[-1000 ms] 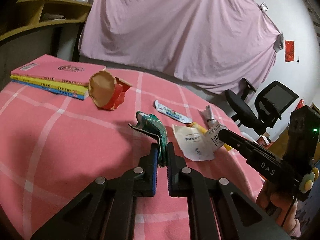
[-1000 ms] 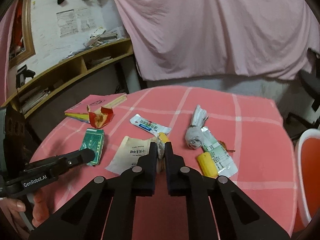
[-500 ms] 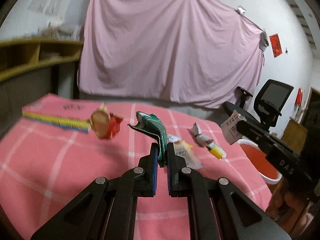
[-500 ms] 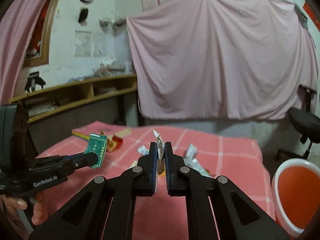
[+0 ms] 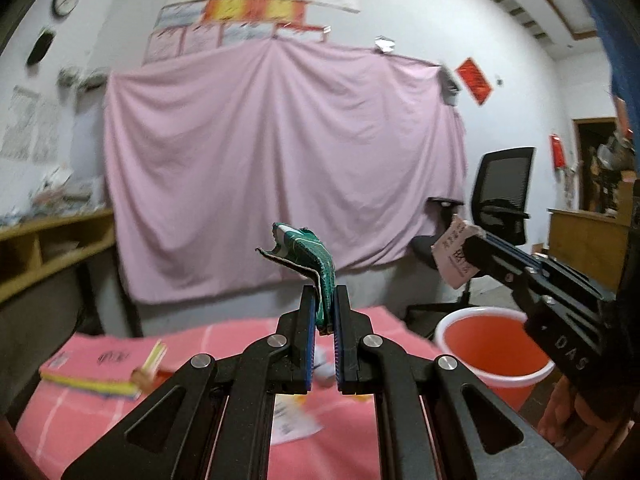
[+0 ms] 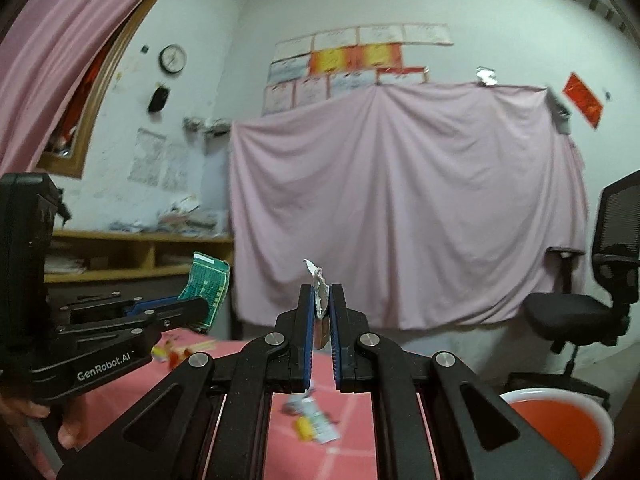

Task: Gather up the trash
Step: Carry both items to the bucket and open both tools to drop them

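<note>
Both tools pinch trash above the counter [image 5: 100, 432]: left tool [image 5: 323, 312] a green wrapper [image 5: 316, 256], right tool [image 6: 321, 312] a white paper scrap [image 6: 319, 284].

Left claw [image 5: 323, 320]: matt black plastic, silver metal rivets, blue pads look like rubber. Green carton [image 5: 310, 252] in it: thin printed cardboard, crumpled, edge torn, inner side grey-brown. Right claw [image 6: 321, 320]: same matt black plastic. White wrapper [image 6: 320, 292] in it: creased, slightly shiny, paper or foil, cannot tell. Counter [image 5: 100, 412] cover: pink checked cloth, soft, matt. Bucket [image 5: 496, 350]: smooth glossy red plastic, pale rim. Sheet [image 5: 280, 160] on wall: pink cloth, wrinkled. Shelf [image 6: 132, 248]: plain wood. Chair [image 6: 576, 312]: black mesh back.
</note>
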Available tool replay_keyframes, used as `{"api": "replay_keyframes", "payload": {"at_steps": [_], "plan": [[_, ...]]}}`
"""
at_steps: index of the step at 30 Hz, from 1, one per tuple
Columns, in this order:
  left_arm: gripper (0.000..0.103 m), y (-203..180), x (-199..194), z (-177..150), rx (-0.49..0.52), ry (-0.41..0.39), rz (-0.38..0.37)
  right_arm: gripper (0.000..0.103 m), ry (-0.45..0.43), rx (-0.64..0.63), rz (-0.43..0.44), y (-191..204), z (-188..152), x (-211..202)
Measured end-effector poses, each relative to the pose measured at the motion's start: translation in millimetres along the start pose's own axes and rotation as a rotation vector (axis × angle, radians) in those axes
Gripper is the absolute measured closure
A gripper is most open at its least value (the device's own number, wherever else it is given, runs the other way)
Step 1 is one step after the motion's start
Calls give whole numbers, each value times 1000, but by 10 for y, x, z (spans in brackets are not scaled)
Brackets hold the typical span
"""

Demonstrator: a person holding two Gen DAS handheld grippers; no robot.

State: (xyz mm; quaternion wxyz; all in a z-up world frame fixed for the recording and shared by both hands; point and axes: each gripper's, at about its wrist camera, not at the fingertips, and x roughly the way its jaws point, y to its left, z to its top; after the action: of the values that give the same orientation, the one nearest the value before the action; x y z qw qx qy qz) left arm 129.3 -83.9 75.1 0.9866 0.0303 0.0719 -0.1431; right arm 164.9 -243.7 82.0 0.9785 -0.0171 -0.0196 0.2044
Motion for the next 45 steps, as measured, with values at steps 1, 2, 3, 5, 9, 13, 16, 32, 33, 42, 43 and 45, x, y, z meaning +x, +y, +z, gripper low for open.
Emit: {"api": "replay_keyframes", "payload": {"at_steps": [1,2,3,5,9,13,16,32,33,42,43,45], "plan": [[97,-89,22,27,22,-13,-9,97,-12,0,-19,-42,16,-31],[97,-190,41,50,47,-27,-22,97,-23,1,-41,-94,29,-66],[97,-299,63,73,71,-39,-37,97,-30,5,-59,-149,36,-96],[97,-463,107,101,106,-52,-67,97,-44,24,-93,-287,55,-157],[97,-731,271,136,129,-52,-123,97,-53,61,-166,-583,71,-270],[97,-963,440,185,120,-33,-181,97,-44,123,-225,-889,33,-371],[97,-1123,565,221,110,-1,-243,97,-18,171,-275,-1110,-24,-413],[97,-1852,1893,452,-57,399,-489,97,200,427,-471,-1952,-513,-417],[97,-1889,1961,439,-58,421,-488,97,204,437,-475,-1983,-530,-425],[96,-2090,2316,304,-43,561,-494,96,269,520,-479,-2199,-657,-412],[95,-2088,2330,280,-43,572,-490,96,276,527,-478,-2214,-669,-402],[88,-2053,2350,211,-43,595,-476,96,297,540,-477,-2233,-699,-385]]}}
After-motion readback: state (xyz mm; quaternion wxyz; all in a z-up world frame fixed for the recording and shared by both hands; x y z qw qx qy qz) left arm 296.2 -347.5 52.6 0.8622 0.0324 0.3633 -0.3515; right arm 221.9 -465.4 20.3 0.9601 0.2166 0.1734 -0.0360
